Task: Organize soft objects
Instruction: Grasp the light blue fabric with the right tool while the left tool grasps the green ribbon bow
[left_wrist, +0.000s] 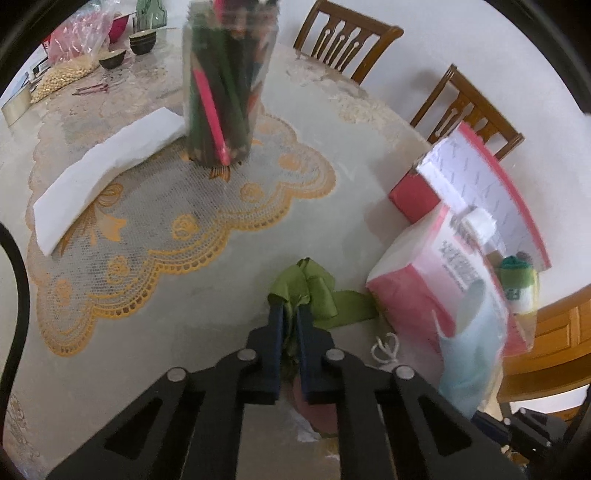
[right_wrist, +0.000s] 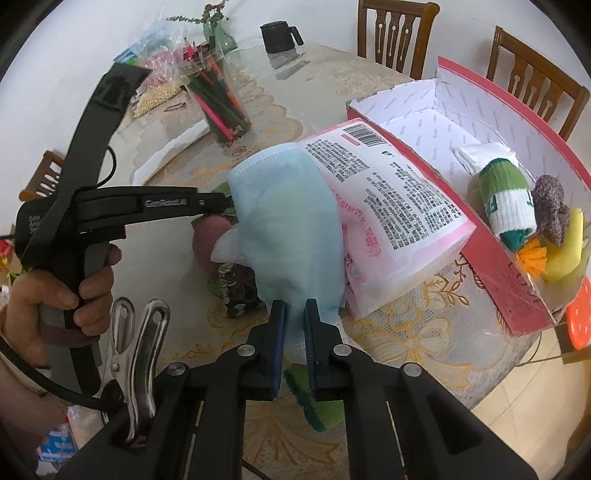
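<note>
Pinching a crumpled green cloth (left_wrist: 309, 288), the left gripper (left_wrist: 290, 306) has its jaws drawn nearly together with the fabric bunched between the blue pads; the cloth's loose end lies on the lace tablecloth (left_wrist: 155, 236) just beside a pink tissue pack (left_wrist: 417, 280). The right gripper (right_wrist: 294, 314) is clamped on the lower edge of a pale blue face mask (right_wrist: 288, 225), which hangs up in front of it and drapes against the same tissue pack (right_wrist: 391, 206). Both tools point steeply down at the table. In the right wrist view a hand (right_wrist: 55, 295) wraps the left tool's grip, finger on the trigger, the tool lying level across the frame. Behind the pack stands an open red box (right_wrist: 517, 291) holding a green-and-white knitted piece (right_wrist: 509, 199), a brown fuzzy thing (right_wrist: 552, 210) and a yellow item (right_wrist: 565, 251). The mask hides the left tool's tips in that view, and a reddish rounded object (right_wrist: 208, 240) beneath it is only partly seen. A cup of coloured pencils (left_wrist: 225, 92) looks blurred in the left wrist view.
</note>
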